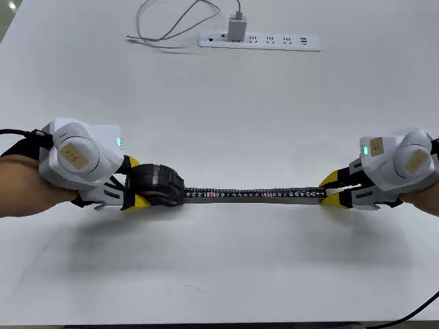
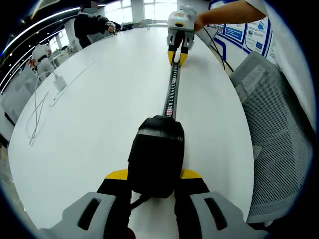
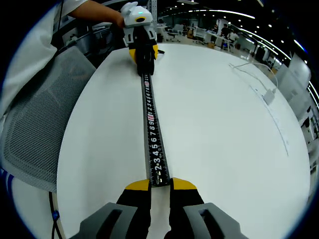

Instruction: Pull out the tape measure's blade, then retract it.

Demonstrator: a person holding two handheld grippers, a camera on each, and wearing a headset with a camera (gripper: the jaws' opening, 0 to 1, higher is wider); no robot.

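Clamps case [image 1: 161,185] at left over table [image 1: 219,103] in left gripper [image 1: 136,182]; pinches blade [image 1: 254,195] tip at right in right gripper [image 1: 328,190], jaws nearly together; pull-out looks done; leaves retracting.

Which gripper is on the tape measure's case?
The left gripper: its fingers clamp the black tape measure case. The right gripper pinches only the tip of the pulled-out blade.
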